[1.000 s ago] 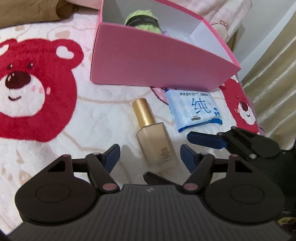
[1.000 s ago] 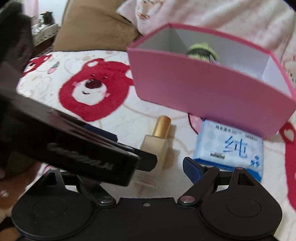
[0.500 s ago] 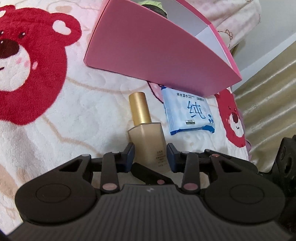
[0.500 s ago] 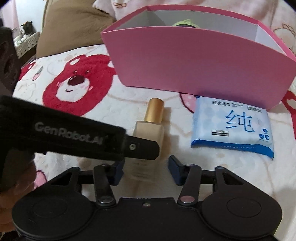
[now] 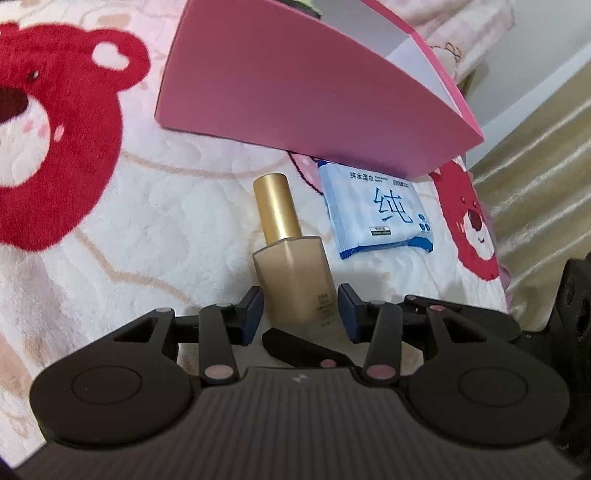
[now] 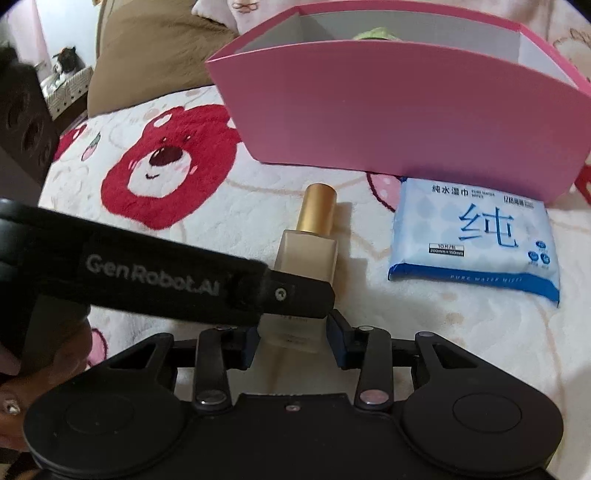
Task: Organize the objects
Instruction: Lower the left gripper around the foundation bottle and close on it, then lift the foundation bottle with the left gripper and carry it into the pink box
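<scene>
Changes first: a second ago both grippers hung wide over the blanket (image 5: 166,229); now both sit down around the same foundation bottle (image 5: 291,273). The left gripper (image 5: 301,312) closed in and its jaws have just been easing back open a touch. One pad sits against the glass on the left of the frame, while the other shows a hairline gap, so it looks loose around the body, not squeezing. The right gripper (image 6: 295,345) has just been closing further, and in its own view both blue pads sit flush on the bottle's base, so it's clamped on. The left gripper's finger crosses over the bottle just above them.

Count: one bottle (gold cap, frosted beige body), one blue wet wipes pack (image 5: 376,210), one pink box (image 5: 295,92), two grippers. Something green (image 6: 373,34) peeks over the box rim; I can't tell what it is.

The bottle lies flat at centre frame, cap pointing at the box wall with a strip of blanket between them. The wipes lie to its right, apart from it, top edge right at the box's base. There's plenty of open blanket left of the bottle. In the left view the bed ends at the right, past a small bear print, with a curtain (image 5: 535,184) beyond.
</scene>
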Available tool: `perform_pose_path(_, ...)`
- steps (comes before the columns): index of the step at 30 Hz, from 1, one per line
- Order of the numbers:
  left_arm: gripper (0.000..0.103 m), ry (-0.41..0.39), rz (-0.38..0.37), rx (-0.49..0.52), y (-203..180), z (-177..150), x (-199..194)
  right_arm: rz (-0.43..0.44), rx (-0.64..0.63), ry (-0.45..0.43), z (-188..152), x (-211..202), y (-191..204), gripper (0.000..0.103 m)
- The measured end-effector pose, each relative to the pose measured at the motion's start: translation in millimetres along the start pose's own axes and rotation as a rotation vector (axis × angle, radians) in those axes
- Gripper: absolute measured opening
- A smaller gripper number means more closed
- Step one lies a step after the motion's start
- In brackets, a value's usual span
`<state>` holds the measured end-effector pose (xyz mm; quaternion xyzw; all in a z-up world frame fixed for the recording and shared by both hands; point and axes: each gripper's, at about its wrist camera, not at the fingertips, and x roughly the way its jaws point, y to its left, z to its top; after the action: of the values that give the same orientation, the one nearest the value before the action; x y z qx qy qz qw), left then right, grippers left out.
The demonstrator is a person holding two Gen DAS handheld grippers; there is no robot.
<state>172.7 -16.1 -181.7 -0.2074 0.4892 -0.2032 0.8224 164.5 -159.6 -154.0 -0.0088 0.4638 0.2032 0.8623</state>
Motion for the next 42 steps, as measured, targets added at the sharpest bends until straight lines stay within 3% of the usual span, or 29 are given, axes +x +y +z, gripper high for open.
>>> perform_pose_path(6, 0.041, 0.011, -0.003, 0.035, -10, -9, -12, -0.143, -0.125, 0.011, -7, -9, 32, 0.044)
perform_pose_path(17, 0.041, -0.010, 0.003, 0.121, -35, -24, -35, -0.170, -0.172, -0.067, -27, -38, 45, 0.044)
perform_pose_path(20, 0.041, -0.022, 0.001, 0.148, -42, -26, -46, -0.163, -0.130, -0.094, -28, -49, 44, 0.044)
perform_pose_path(26, 0.040, -0.017, 0.010, 0.215, -66, -9, -74, -0.183, -0.119, -0.176, -23, -76, 54, 0.044)
perform_pose_path(33, 0.041, -0.097, 0.078, 0.349, -107, 33, -120, -0.151, -0.068, -0.314, 19, -118, 59, 0.044)
perform_pose_path(42, 0.041, -0.180, 0.131, 0.348, -125, 117, -138, -0.121, -0.108, -0.395, 112, -128, 28, 0.044)
